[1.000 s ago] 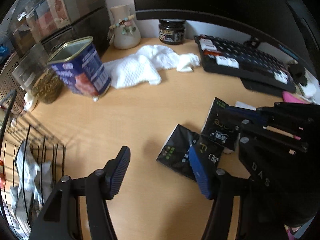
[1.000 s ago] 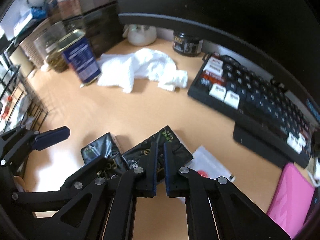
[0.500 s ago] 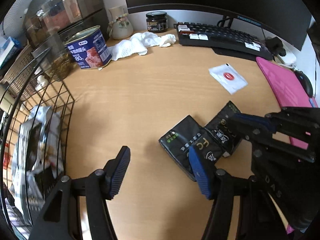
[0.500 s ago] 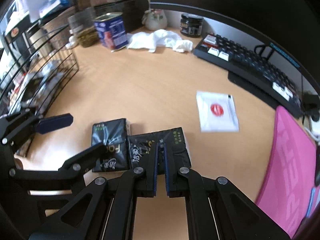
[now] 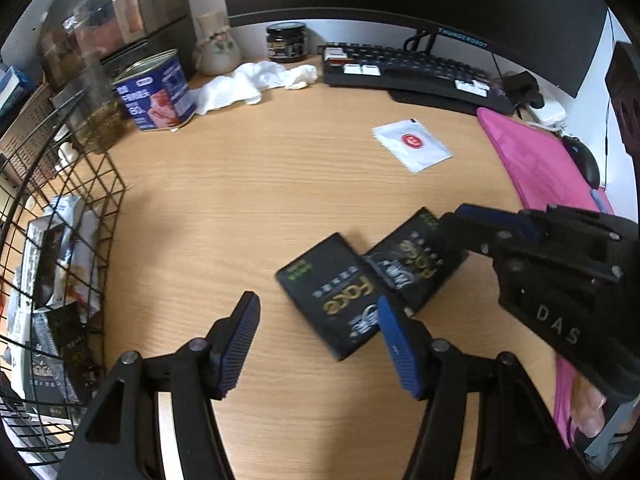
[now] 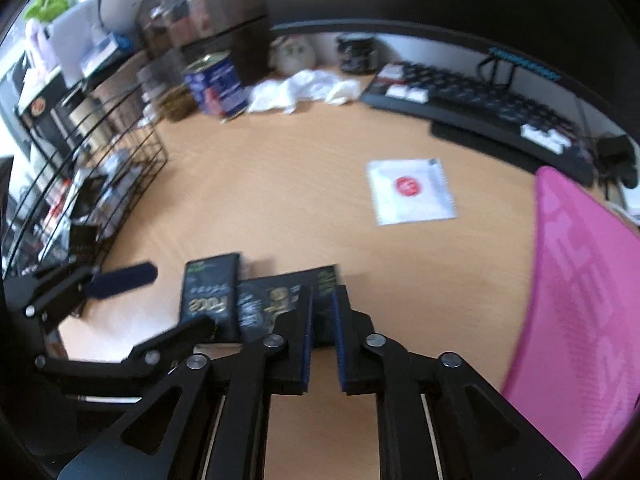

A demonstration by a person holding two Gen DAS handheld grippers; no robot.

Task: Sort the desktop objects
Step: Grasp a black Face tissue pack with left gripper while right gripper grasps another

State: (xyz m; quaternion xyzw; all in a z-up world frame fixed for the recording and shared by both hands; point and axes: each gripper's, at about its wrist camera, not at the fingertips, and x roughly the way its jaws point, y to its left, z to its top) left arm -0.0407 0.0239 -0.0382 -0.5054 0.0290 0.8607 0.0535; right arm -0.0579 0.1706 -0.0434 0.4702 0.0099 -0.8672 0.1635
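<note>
Two black tissue packs lie side by side on the wooden desk: the left pack (image 5: 336, 300) (image 6: 210, 294) and the right pack (image 5: 416, 264) (image 6: 280, 300). My left gripper (image 5: 316, 344) is open and empty, hovering just in front of the left pack. My right gripper (image 6: 322, 320) is nearly shut with a narrow gap, empty, over the near edge of the right pack; it shows at the right in the left wrist view (image 5: 480, 216). A white sachet with a red dot (image 5: 412, 146) (image 6: 410, 190) lies further back.
A black wire basket (image 5: 60, 240) (image 6: 92, 184) holding packets stands at the left. At the back are a blue tin (image 5: 154, 92), a white cloth (image 5: 256, 82), a dark jar (image 5: 286, 42), a keyboard (image 5: 408, 72). A pink mat (image 6: 580, 280) lies at the right.
Both grippers have pulled back and up from the desk, so the packs look smaller and the basket and sachet have come into view. The right jaws have parted slightly.
</note>
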